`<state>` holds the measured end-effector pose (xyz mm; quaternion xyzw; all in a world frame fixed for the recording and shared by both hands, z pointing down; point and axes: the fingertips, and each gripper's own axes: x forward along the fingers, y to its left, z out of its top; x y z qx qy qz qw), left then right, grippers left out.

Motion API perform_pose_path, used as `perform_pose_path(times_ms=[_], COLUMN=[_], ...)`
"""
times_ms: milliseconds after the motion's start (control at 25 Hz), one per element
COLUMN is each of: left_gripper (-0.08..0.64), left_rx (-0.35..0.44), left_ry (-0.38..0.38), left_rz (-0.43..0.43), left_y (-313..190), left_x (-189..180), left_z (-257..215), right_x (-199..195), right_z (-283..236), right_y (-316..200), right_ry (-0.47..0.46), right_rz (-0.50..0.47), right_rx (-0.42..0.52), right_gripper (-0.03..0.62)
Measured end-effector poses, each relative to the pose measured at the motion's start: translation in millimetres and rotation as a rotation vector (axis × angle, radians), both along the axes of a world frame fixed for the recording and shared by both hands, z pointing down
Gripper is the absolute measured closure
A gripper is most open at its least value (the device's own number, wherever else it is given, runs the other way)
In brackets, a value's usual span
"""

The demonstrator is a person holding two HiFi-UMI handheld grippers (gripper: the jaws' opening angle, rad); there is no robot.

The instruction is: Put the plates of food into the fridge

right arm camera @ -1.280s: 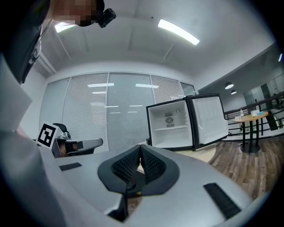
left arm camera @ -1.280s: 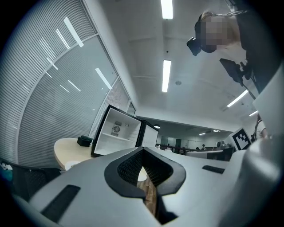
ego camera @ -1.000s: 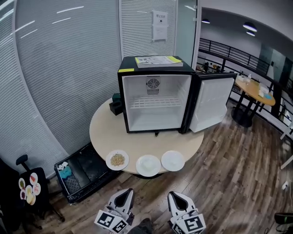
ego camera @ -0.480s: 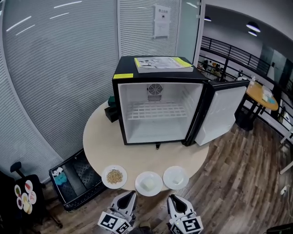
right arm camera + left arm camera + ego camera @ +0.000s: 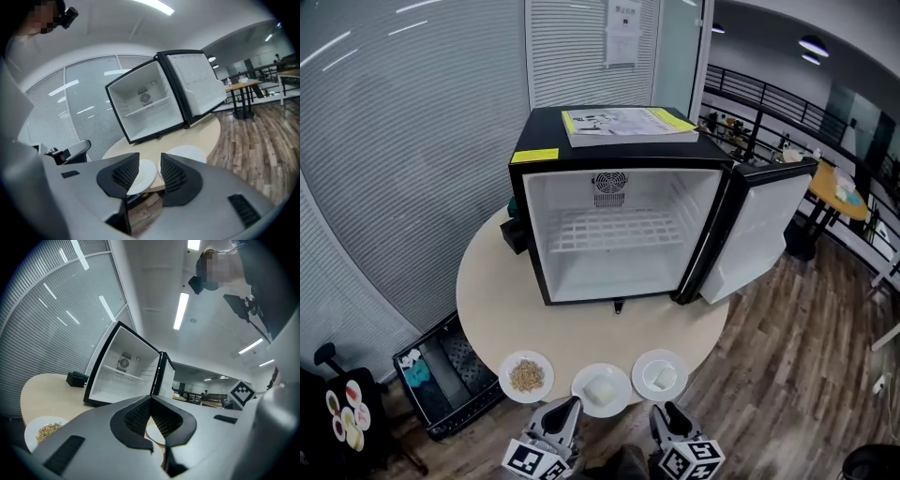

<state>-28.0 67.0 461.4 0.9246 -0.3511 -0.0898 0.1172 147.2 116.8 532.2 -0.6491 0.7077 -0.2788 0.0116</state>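
Observation:
Three white plates sit in a row at the round table's (image 5: 487, 300) front edge: one with brown grains (image 5: 526, 376), a middle one (image 5: 601, 390) and a right one (image 5: 660, 376), each with pale food. Behind them the small black fridge (image 5: 609, 225) stands with its door (image 5: 759, 230) swung open and its white inside empty. My left gripper (image 5: 565, 410) hovers just short of the middle plate, its tips touching, empty (image 5: 151, 398). My right gripper (image 5: 667, 414) is below the right plate; its jaws (image 5: 150, 155) have just been opening, nothing between them, the middle plate (image 5: 145, 173) showing beyond.
A booklet (image 5: 623, 122) lies on the fridge top and a black box (image 5: 514, 234) sits beside the fridge. On the floor left of the table are a black crate (image 5: 441, 370) and a dark chair (image 5: 342, 412). A wooden side table (image 5: 834, 187) stands far right.
The view has come closer to the table. Both grippers have moved forward, and their tips now sit just below the plates at the table's front edge.

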Motion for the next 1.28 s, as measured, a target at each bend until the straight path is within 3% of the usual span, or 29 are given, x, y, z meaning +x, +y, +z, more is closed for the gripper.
perform_pose_path(times_ms=[400, 680, 880, 960, 1120, 1280], left_gripper=[0.554, 0.554, 0.554, 0.554, 0.554, 0.554], left_rx=[-0.049, -0.061, -0.085, -0.092, -0.098, -0.108], left_ry=[-0.014, -0.019, -0.012, -0.004, 0.009, 0.027], left_rz=[-0.036, -0.071, -0.076, -0.079, -0.089, -0.105], left_y=[-20.6, -43.4, -53.1, -57.1, -62.4, -67.9], left_x=[0.4, -1.6, 3.4, 5.1, 5.0, 1.6], left_z=[20.1, 23.6, 27.6, 28.2, 26.8, 24.6], right_x=[79.5, 96.9, 91.0, 92.2, 91.7, 90.6], right_z=[82.2, 117.9, 121.8, 125.4, 122.4, 117.6], right_y=[-10.6, -27.9, -36.4, -39.8, -43.6, -43.2], right_ry=[-0.257, -0.488, -0.692, -0.715, -0.718, -0.805], right_rz=[0.221, 0.290, 0.319, 0.321, 0.293, 0.314], right_rx=[-0.213, -0.289, -0.269, -0.259, -0.242, -0.215], right_gripper=[0.440, 0.440, 0.440, 0.443, 0.526, 0.558])
